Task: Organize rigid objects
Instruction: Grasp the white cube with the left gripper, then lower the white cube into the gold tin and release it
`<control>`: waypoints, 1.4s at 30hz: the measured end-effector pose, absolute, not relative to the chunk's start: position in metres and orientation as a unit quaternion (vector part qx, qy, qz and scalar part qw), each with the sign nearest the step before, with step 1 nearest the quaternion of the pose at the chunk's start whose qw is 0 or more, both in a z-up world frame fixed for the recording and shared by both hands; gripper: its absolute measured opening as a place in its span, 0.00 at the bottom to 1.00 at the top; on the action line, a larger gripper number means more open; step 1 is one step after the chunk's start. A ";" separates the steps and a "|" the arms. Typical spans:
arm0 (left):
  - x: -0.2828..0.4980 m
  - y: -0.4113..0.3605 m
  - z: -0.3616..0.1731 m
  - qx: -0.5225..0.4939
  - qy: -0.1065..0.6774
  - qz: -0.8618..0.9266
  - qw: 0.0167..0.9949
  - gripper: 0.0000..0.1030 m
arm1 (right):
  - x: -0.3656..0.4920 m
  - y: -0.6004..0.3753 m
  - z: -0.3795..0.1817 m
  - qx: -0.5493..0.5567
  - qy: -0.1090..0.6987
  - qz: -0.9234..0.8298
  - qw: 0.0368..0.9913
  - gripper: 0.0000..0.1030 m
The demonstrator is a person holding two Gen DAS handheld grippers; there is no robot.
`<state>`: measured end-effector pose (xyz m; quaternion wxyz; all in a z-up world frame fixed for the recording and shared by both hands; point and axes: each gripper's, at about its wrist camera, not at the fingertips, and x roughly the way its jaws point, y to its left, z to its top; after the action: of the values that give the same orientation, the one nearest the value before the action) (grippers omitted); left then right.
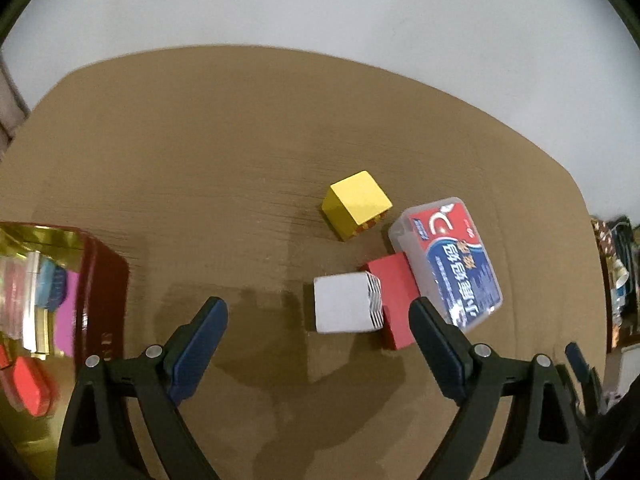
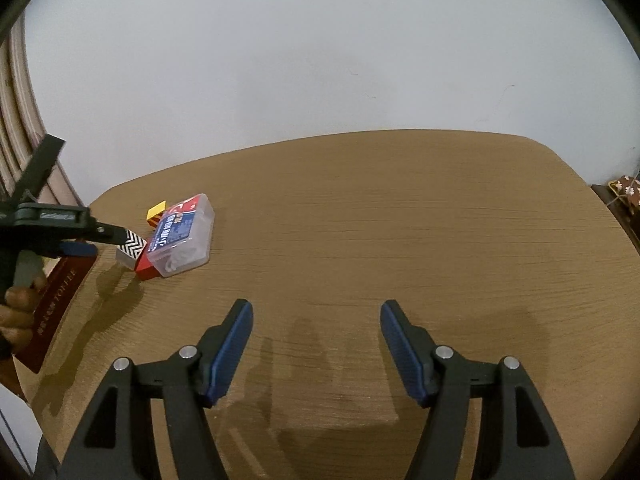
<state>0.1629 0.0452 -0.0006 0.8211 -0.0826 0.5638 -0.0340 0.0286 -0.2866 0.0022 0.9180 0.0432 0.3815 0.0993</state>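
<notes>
A white cube [image 1: 340, 304] with a black zigzag side lies on the wooden table, touching a red block [image 1: 394, 292]. Against the red block leans a clear plastic box [image 1: 452, 264] with a red and blue label. Just behind them sits a yellow cube [image 1: 358, 204]. My left gripper [image 1: 318, 302] is open and points down, with the white cube ahead between its fingers and no pad touching it. In the right wrist view the same group shows at far left: white cube [image 2: 132, 248], plastic box [image 2: 182, 240], left gripper [image 2: 98, 242]. My right gripper [image 2: 316, 306] is open over bare wood.
A dark red tin [image 1: 100, 292] with a gold inside holds several coloured items at the left; it shows as the "TOFFEE" tin [image 2: 56, 308] beside a hand [image 2: 20, 304]. The table [image 2: 400, 220] ends at a white wall. Clutter [image 1: 616, 272] stands past the right edge.
</notes>
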 end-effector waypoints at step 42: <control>0.065 0.200 0.008 0.013 0.578 0.082 0.812 0.51 | 0.039 -0.290 -0.014 0.034 0.408 0.095 0.907 0.66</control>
<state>0.0648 0.2000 0.0085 0.8119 0.0126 0.5779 0.0817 0.0389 -0.2898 -0.0144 0.9074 0.0340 0.4079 0.0954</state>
